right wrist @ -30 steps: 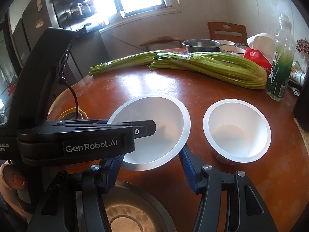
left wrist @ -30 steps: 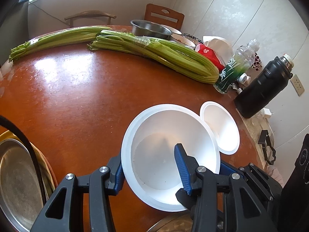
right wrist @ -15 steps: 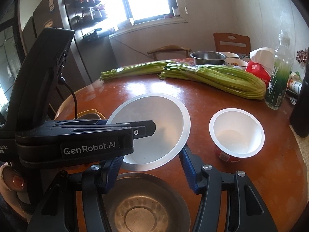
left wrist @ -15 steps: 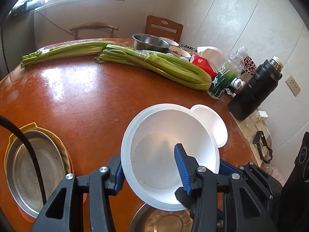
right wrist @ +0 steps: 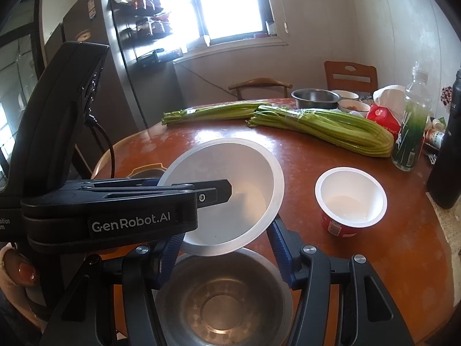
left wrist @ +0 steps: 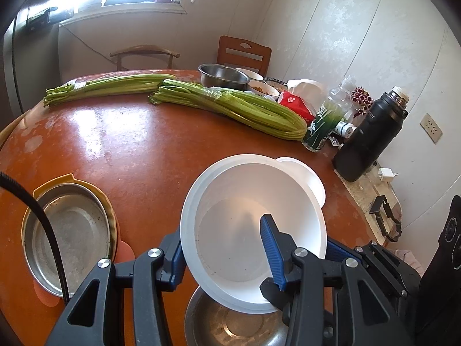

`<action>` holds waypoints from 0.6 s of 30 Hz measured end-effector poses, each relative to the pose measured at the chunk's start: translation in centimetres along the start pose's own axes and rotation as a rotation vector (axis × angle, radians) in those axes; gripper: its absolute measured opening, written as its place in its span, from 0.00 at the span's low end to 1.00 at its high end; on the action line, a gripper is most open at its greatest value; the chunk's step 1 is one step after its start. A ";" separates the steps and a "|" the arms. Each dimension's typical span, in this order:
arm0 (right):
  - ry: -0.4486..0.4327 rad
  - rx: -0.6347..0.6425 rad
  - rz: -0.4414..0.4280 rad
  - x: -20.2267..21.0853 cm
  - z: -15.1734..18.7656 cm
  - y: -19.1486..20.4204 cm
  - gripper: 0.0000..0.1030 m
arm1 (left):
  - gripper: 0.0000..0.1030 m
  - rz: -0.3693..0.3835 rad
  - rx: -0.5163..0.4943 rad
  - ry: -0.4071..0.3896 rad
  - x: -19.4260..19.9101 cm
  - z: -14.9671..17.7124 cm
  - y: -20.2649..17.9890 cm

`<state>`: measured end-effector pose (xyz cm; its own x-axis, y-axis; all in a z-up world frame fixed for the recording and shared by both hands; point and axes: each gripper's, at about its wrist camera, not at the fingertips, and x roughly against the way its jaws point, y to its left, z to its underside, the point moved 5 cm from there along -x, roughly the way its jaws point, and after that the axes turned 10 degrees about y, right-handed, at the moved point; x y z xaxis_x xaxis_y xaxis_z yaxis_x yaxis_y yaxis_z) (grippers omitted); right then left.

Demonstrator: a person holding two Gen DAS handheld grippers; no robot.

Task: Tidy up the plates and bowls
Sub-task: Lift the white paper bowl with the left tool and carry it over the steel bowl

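My left gripper [left wrist: 222, 253] is shut on the rim of a large white bowl [left wrist: 245, 230], one finger inside and one outside, and holds it tilted above a steel bowl [left wrist: 230, 325] near the table's front edge. The white bowl [right wrist: 230, 190] and the steel bowl [right wrist: 222, 302] also show in the right wrist view. My right gripper [right wrist: 227, 256] is open and empty, its fingers either side of the steel bowl's far rim. A small white cup with a red side [right wrist: 350, 199] stands on the table to the right. A steel plate on a yellow dish [left wrist: 69, 236] lies at the left.
Two celery bundles [left wrist: 230, 106] lie across the round brown table [left wrist: 129, 150]. A steel bowl and small bowls [left wrist: 223, 76], a red packet, a green bottle [left wrist: 322, 124] and a black flask [left wrist: 371, 135] stand at the far right. Chairs stand behind the table.
Both grippers have risen and pulled back from the table. The white bowl has lifted with my left gripper, and the steel bowl and steel plate have come into view.
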<state>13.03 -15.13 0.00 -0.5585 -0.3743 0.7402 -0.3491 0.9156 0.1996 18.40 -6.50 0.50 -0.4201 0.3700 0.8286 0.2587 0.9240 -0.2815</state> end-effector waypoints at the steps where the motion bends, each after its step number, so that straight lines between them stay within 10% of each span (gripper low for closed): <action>1: -0.003 0.002 -0.001 0.2 0.0 0.1 0.58 | 0.46 -0.001 0.001 -0.004 0.2 0.1 -0.1; 18: -0.022 0.035 -0.012 2.6 1.8 1.5 0.58 | 0.46 -0.015 -0.004 -0.032 2.8 2.8 -1.0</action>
<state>9.69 -14.98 1.07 -0.5700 -0.3891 0.7237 -0.3820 0.9053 0.1859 14.55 -6.16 1.80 -0.4519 0.3590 0.8167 0.2554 0.9292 -0.2671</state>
